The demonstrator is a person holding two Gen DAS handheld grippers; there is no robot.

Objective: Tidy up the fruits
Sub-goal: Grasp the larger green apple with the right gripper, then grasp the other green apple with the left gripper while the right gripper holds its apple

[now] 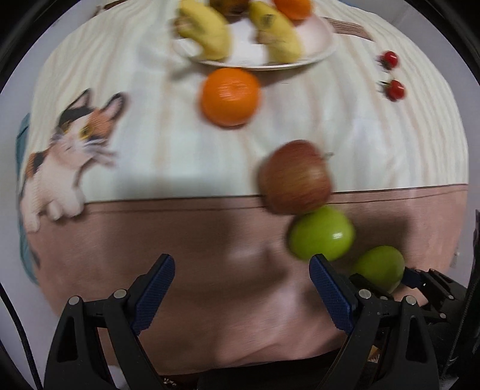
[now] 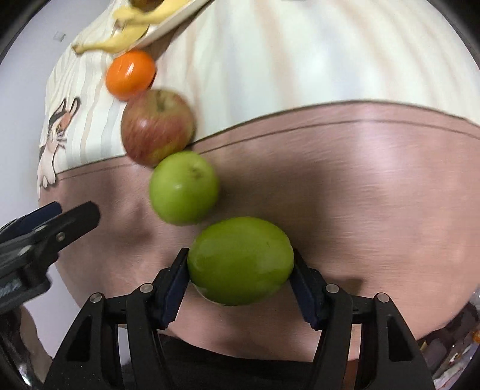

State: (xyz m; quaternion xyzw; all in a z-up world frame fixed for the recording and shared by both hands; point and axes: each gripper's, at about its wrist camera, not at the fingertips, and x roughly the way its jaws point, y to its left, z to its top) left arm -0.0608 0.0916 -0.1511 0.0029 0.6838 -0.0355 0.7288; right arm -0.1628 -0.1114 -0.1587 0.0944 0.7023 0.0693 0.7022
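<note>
My right gripper (image 2: 240, 264) is shut on a green apple (image 2: 240, 259), its blue pads pressed on both sides; the same apple shows in the left wrist view (image 1: 382, 265). A second green apple (image 2: 183, 187) (image 1: 321, 232) lies just beyond it, touching a red apple (image 2: 157, 127) (image 1: 297, 178). An orange (image 2: 131, 75) (image 1: 230, 96) lies further on, near a white plate (image 1: 318, 51) that holds bananas (image 1: 207, 33) and another orange (image 1: 292, 7). My left gripper (image 1: 241, 270) is open and empty over the pink cloth, to the left of the apples.
Two cherry tomatoes (image 1: 390, 58) (image 1: 396, 89) lie at the right of the striped tablecloth (image 1: 168, 126). A cat print (image 1: 69, 150) is on its left. The cloth's pink border (image 2: 360, 195) hangs near the front edge. The left gripper also shows in the right wrist view (image 2: 60, 216).
</note>
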